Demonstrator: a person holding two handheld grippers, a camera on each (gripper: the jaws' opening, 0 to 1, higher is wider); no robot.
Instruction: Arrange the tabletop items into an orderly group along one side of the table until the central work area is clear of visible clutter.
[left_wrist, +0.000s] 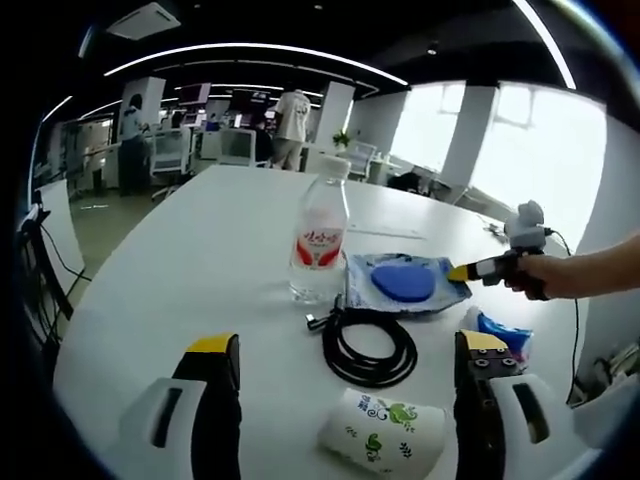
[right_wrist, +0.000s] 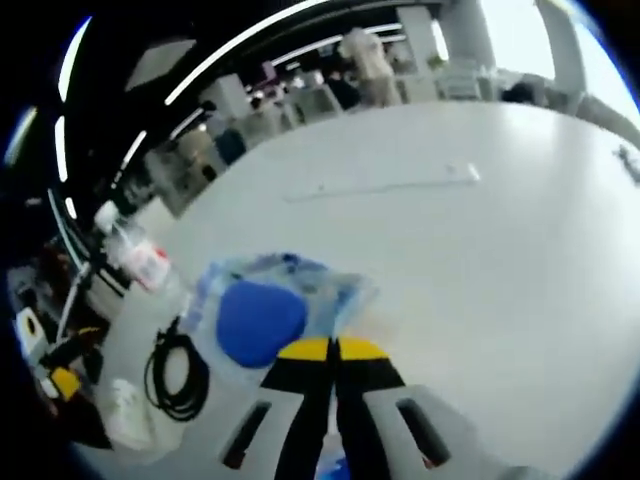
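Note:
A clear water bottle (left_wrist: 320, 240) with a red label stands mid-table. Beside it lies a clear plastic bag (left_wrist: 440, 292) holding a blue oval pad (left_wrist: 403, 282). In front of these are a coiled black cable (left_wrist: 368, 345) and a printed paper cup (left_wrist: 382, 432) on its side. My left gripper (left_wrist: 347, 345) is open, its jaws either side of the cable and cup, above the table. My right gripper (right_wrist: 333, 350) is shut, its tips pinching the near edge of the bag (right_wrist: 340, 295) by the blue pad (right_wrist: 258, 320). From the left gripper view, the right gripper (left_wrist: 470, 270) is held by a hand.
A small blue packet (left_wrist: 503, 330) lies by my left gripper's right jaw. A thin white strip (right_wrist: 400, 185) lies on the far table (right_wrist: 500, 250). The bottle (right_wrist: 140, 262), cable (right_wrist: 175, 375) and cup (right_wrist: 125, 410) sit left of the bag. People and office desks stand beyond.

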